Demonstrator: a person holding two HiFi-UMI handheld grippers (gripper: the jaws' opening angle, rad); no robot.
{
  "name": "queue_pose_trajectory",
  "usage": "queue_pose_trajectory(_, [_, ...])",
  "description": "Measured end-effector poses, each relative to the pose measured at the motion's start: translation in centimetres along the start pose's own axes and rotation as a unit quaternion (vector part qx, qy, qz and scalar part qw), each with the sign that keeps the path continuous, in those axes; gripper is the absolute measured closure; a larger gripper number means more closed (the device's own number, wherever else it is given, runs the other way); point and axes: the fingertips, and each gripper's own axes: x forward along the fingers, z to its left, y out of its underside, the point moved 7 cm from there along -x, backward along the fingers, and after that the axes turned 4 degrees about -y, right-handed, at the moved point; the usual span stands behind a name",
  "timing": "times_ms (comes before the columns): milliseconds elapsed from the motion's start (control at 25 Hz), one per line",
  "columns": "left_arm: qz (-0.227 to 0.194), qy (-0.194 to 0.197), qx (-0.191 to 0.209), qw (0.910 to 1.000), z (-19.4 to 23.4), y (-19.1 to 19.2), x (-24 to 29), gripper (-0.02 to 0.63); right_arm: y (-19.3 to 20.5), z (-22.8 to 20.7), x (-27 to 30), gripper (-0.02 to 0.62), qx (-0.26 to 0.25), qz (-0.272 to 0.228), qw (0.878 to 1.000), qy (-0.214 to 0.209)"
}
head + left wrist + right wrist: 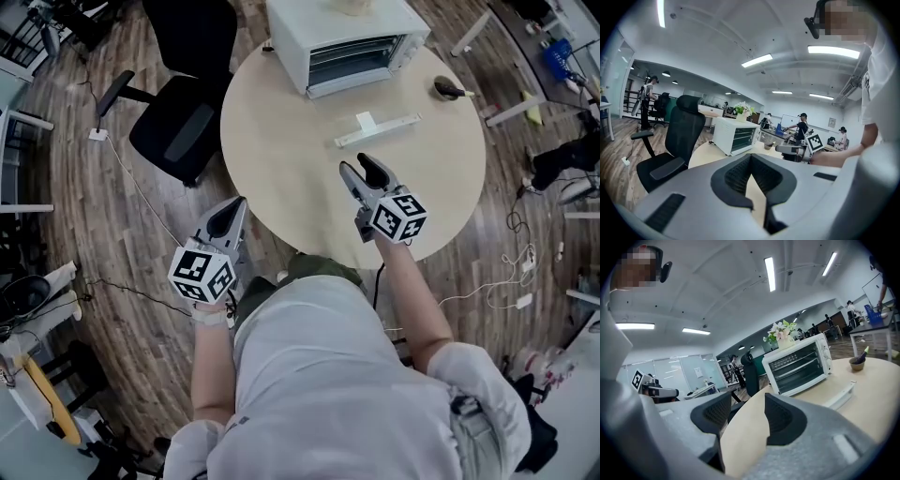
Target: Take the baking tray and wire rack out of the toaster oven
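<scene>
Two grippers hover on our side of the round surface (pixel 281 159), both well apart from the toaster oven (pixel 352 37). The left gripper (pixel 234 204) hangs beyond the surface's near left edge, over the wooden floor (pixel 141 300). Its jaws are closed tip to tip and hold nothing. The right gripper (pixel 356 164) sits over the near part of the surface. Its jaws stand apart, and in the right gripper view only bare surface shows between them.

We see the white toaster oven at the far side of the surface with its glass door shut. Through the glass, horizontal bars show inside, so the baking tray and wire rack are in the oven, though we cannot tell one from the other. A bunch of flowers (pixel 783 331) stands on top of the oven.

Between the right gripper and the oven lies a long white strip (pixel 378 129), flat on the surface. To the oven's right sits a small dark bowl (pixel 448 89) with something sticking out of it. A black office chair (pixel 183 112) stands just beside the surface on the left.
</scene>
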Motion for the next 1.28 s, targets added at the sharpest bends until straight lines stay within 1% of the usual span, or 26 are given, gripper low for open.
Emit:
queue_pose_trajectory(240, [0.029,0.004,0.002,0.9996,0.2,-0.7,4.3,0.607,-1.0,-4.7,2.9,0.374,0.039,-0.006,0.999,0.006])
queue_pose_trajectory(560, [0.059,-0.02,-0.011,0.998,1.7,-0.6,8.0,0.607,-1.5,-10.1,8.1,0.374,0.088,-0.008,0.996,0.001])
queue_pose_trajectory(800, [0.072,-0.033,-0.029,0.9965,2.6,0.1,9.8,0.607,-2.2,-13.2,12.0,0.374,0.1,-0.011,0.995,-0.003])
queue_pose_trajectory(920, [0.08,-0.033,-0.034,0.9957,3.2,0.4,10.5,0.607,-2.7,-14.6,14.2,0.374,0.109,-0.016,0.994,-0.001])
queue_pose_trajectory(1280, [0.107,-0.027,-0.041,0.993,5.5,0.7,11.5,0.606,-4.2,-18.8,19.4,0.374,0.144,-0.047,0.988,0.03])
